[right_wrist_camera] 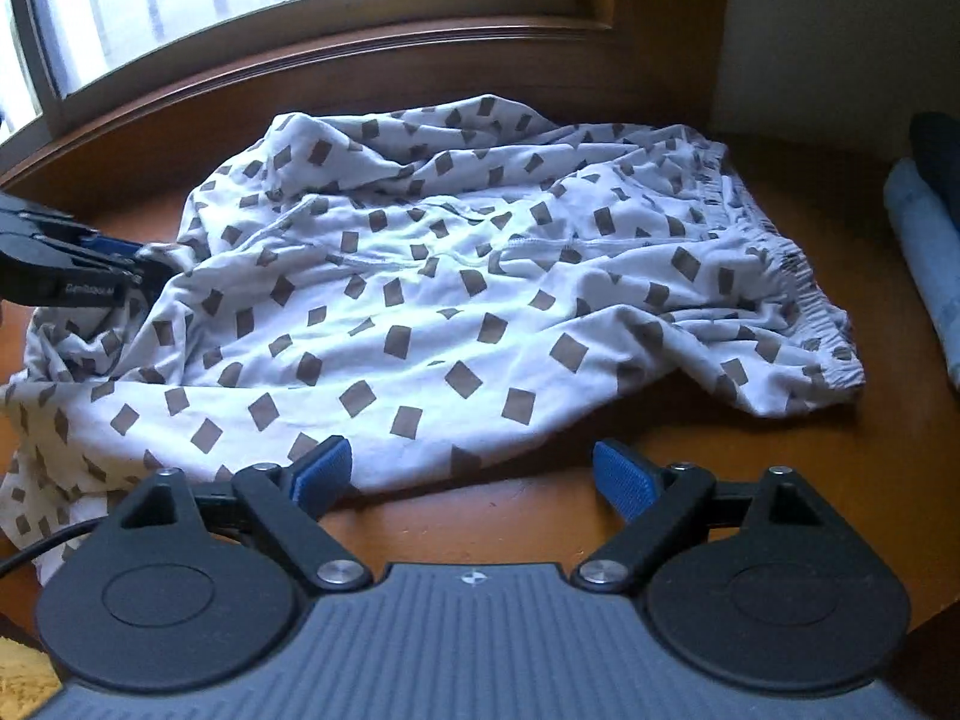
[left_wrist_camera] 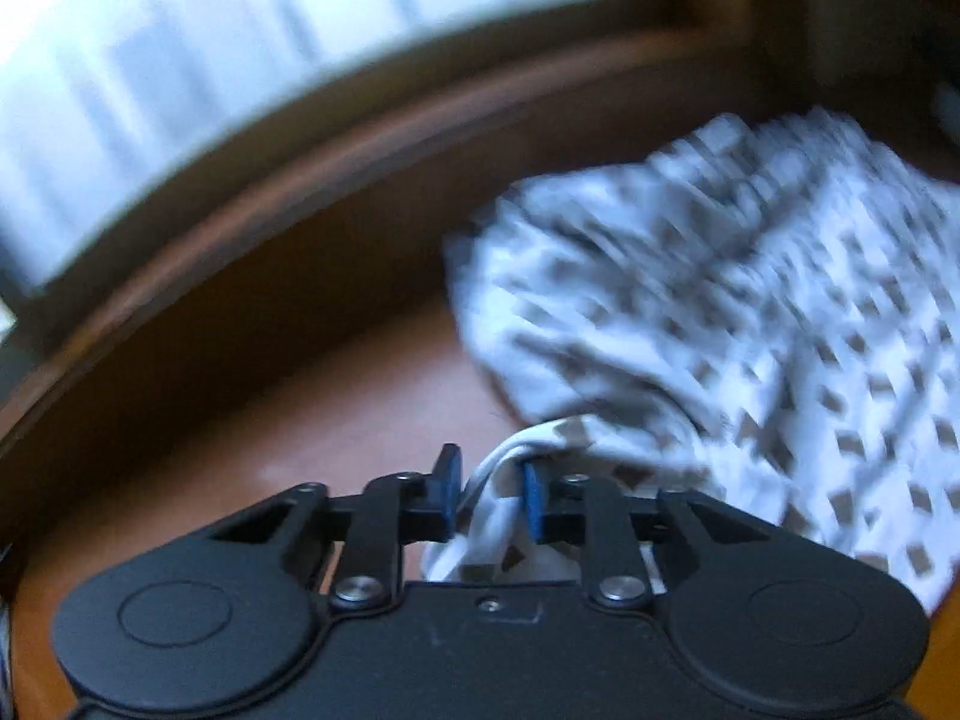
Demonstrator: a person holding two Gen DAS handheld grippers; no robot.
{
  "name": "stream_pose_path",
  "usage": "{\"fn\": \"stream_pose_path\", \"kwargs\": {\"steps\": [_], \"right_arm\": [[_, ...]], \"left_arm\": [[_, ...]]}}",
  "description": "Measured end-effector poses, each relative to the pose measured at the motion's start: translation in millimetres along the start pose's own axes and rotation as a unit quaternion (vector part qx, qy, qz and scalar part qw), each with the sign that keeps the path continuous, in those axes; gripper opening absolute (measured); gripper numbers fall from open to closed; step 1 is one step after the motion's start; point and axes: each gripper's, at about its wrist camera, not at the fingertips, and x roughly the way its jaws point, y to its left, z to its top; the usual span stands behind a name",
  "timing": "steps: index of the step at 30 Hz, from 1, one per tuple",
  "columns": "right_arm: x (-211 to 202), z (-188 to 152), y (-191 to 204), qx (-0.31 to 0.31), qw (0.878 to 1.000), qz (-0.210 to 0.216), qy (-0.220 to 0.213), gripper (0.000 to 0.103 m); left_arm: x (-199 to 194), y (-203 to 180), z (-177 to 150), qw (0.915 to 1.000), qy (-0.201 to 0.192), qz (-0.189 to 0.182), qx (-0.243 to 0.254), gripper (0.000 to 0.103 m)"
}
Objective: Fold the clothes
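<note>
On the brown wooden table (right_wrist_camera: 750,492) lies the crumpled white garment with brown squares (right_wrist_camera: 456,300). My left gripper (left_wrist_camera: 493,495) clamps its bunched edge; only the right view shows my right gripper (right_wrist_camera: 472,474), jaws apart over bare wood, and the garment's elastic waistband (right_wrist_camera: 786,264).

We saw soft matt cotton-like cloth on the garment (right_wrist_camera: 468,276), white with brown printed squares, creased, with a gathered elastic band at the right edge. The table (right_wrist_camera: 750,480) looked like polished wood, smooth, with a slight sheen. The window frame (right_wrist_camera: 360,54) at the far side was varnished wood too. The left gripper (left_wrist_camera: 492,498) and right gripper (right_wrist_camera: 474,474) were matt black plastic with shiny metal pivot screws; the pads (right_wrist_camera: 621,474) were blue and ribbed, rubbery. The right one's near housing was grey ribbed plastic. The folded fabric (right_wrist_camera: 924,276) at far right looked like denim.
</note>
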Motion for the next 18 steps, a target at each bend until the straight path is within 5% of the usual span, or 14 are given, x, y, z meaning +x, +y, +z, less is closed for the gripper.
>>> {"fn": "stream_pose_path", "kwargs": {"steps": [4, 9, 12, 18], "right_arm": [[-1, 6, -1, 0.003, 1.000, -0.001, -0.023, 0.090], [5, 17, -3, -0.004, 0.999, 0.010, -0.036, 0.090], [10, 21, -2, -0.019, 0.999, 0.020, -0.033, 0.090], [21, 31, 4, -0.038, 0.998, 0.053, -0.021, 0.090]], "left_arm": [[-49, 41, -7, 0.9898, -0.059, 0.087, -0.096, 0.019], [-104, 86, -29, 0.9518, -0.091, 0.230, -0.181, 0.036], [-112, 103, -48, 0.9286, -0.048, 0.301, -0.212, 0.059], [-110, 116, -89, 0.9126, 0.056, 0.289, -0.283, 0.059]]}}
